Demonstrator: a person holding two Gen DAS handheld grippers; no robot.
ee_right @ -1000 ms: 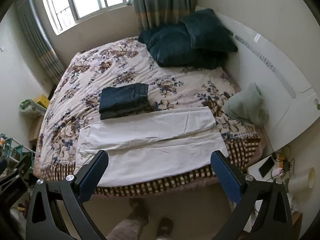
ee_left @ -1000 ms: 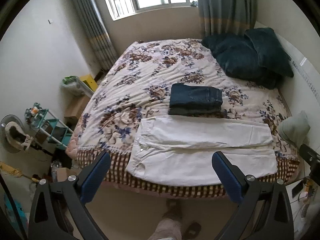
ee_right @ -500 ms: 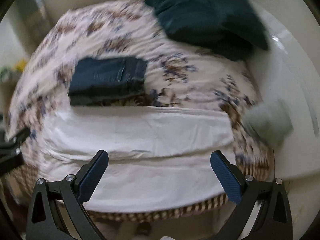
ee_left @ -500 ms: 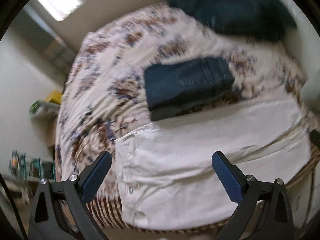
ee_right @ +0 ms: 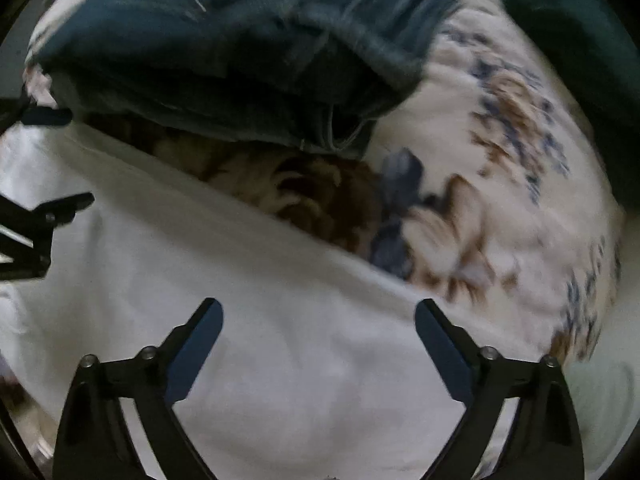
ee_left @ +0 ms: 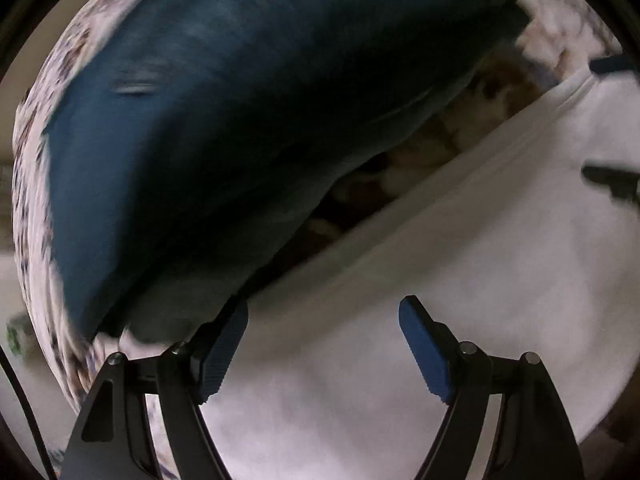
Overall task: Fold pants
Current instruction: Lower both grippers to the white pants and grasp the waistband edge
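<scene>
— White cotton pants point(ee_left: 460, 280) lie flat on the floral bedspread point(ee_right: 500, 184), beside folded dark-blue jeans point(ee_left: 240, 100).
— And each tool?
— Left tool point(ee_left: 323, 354) and right tool point(ee_right: 318, 354) hover spread over the white fabric, pinching nothing.

bed: floral cover point(ee_right: 500, 184) | on it: white pants point(ee_right: 240, 320), probably folded jeans point(ee_left: 240, 100)

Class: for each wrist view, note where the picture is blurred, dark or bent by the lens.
Left wrist view: motion blur smears the folded jeans, dark shadow sits beneath them, and the white pants look soft. Right wrist view: the floral bedspread streaks; the right gripper stays sharp. Both: fisheye curving, black corners.
</scene>
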